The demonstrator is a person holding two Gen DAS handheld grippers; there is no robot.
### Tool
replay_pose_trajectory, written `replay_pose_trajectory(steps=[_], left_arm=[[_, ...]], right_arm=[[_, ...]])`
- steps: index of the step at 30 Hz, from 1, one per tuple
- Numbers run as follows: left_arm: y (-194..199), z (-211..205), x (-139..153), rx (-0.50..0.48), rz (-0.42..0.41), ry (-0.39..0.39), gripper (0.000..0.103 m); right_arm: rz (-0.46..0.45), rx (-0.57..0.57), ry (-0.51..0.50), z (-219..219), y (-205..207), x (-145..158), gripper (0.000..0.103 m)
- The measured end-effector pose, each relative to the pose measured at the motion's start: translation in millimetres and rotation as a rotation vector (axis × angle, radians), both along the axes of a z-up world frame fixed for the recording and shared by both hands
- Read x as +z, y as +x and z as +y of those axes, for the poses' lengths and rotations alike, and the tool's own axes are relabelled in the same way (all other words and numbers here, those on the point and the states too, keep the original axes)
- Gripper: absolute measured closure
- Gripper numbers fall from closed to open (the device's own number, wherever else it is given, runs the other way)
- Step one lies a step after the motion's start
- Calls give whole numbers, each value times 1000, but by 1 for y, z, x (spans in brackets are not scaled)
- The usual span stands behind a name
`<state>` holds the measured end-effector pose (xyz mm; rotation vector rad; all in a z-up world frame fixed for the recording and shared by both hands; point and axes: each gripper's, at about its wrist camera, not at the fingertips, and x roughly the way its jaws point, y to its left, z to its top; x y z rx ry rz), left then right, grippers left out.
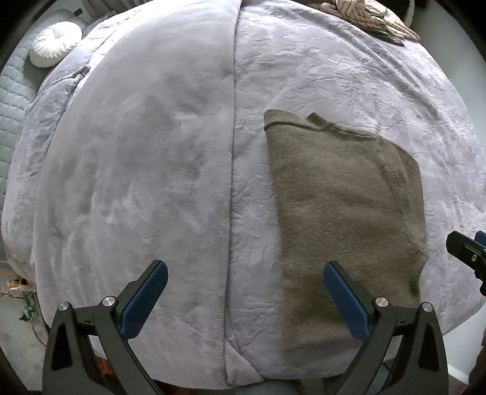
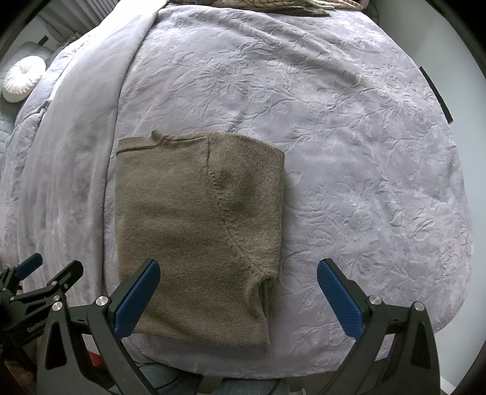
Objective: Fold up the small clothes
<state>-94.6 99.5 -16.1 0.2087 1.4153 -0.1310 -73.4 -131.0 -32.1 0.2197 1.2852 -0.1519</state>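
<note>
Both wide: left claw (image 1: 245, 299), right claw (image 2: 238, 296), empty near folded sweater (image 2: 197, 231). Risk: snagging blanket (image 2: 349, 152) beneath, undoing folds.

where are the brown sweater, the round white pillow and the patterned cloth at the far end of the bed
brown sweater (image 2: 194, 231): right wrist view, middle of the folded body
round white pillow (image 1: 56, 45): left wrist view, its pleated face
patterned cloth (image 1: 373, 18): left wrist view, striped top

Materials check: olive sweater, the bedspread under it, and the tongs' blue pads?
Olive sweater: looks like a fuzzy, matte knit; ribbed collar and stitched sleeve seam show. Bedspread: plush, velvety fabric with a slight sheen and embossed floral relief. Blue pads: probably rubber or soft plastic, finely textured, matte.
</note>
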Motion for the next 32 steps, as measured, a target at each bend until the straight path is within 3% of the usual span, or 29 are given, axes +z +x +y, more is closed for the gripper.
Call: replay_pose_trajectory(steps=[26, 32], left_arm=[[-1, 0, -2, -3, 0, 13, 0], [-1, 2, 1, -6, -15, -17, 0]], right_arm=[[8, 7, -9, 6, 0, 0, 0], [14, 7, -11, 8, 0, -2, 0]])
